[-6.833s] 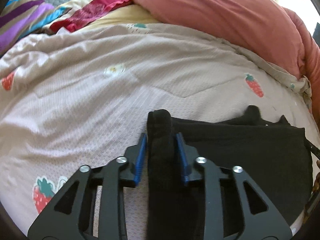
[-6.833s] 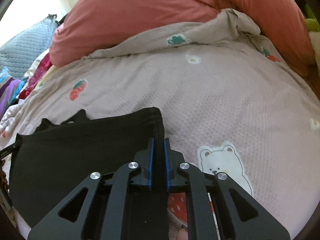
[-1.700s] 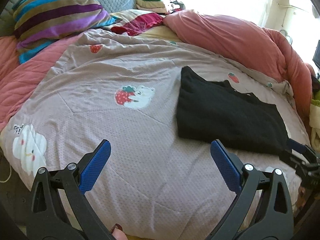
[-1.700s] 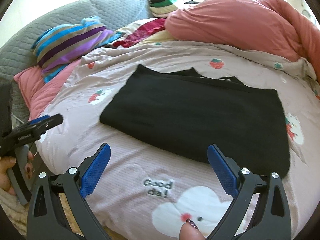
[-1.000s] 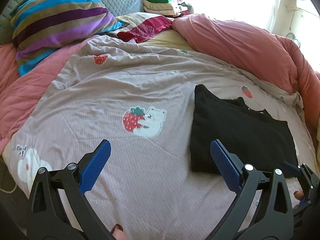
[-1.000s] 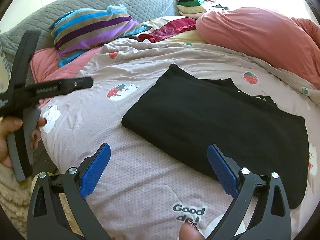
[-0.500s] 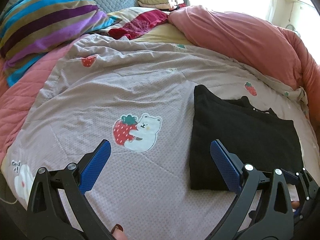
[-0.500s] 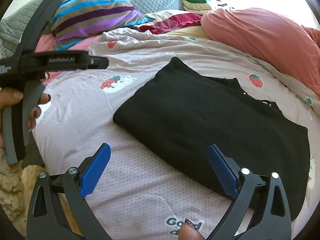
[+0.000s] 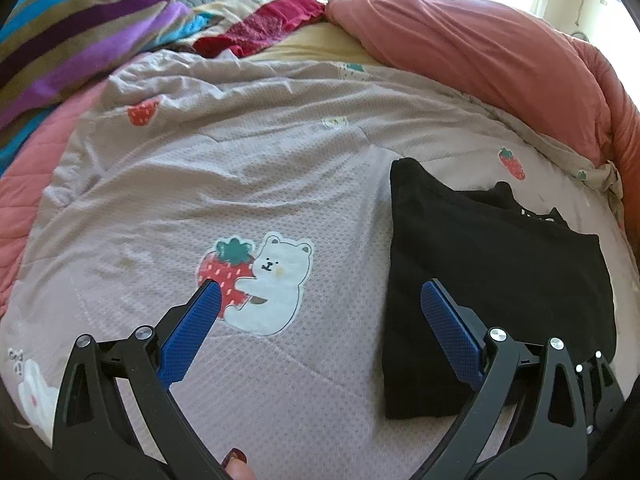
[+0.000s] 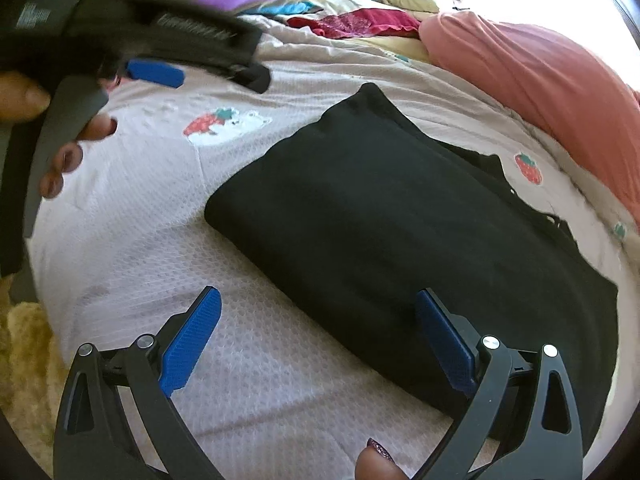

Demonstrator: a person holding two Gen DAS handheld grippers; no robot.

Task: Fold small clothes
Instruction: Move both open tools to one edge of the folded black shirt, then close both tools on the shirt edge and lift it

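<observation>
Quilted bedspread (image 9: 280,184) (pink duvet (image 9: 480,60) behind).

Black garment (image 10: 404,224), folded into approx. rectangle, lies flat on bedspread w/ straps at far edge.

Lighting: bright daylight entered from the far upper right, blown out to white there in both views. Pink duvet (image 9: 480,52) lit strongly. Black garment (image 10: 400,216) showed little detail. Left gripper (image 10: 156,72) was motion-blurred. Fisheye bending and dark corners framed both pictures.
</observation>
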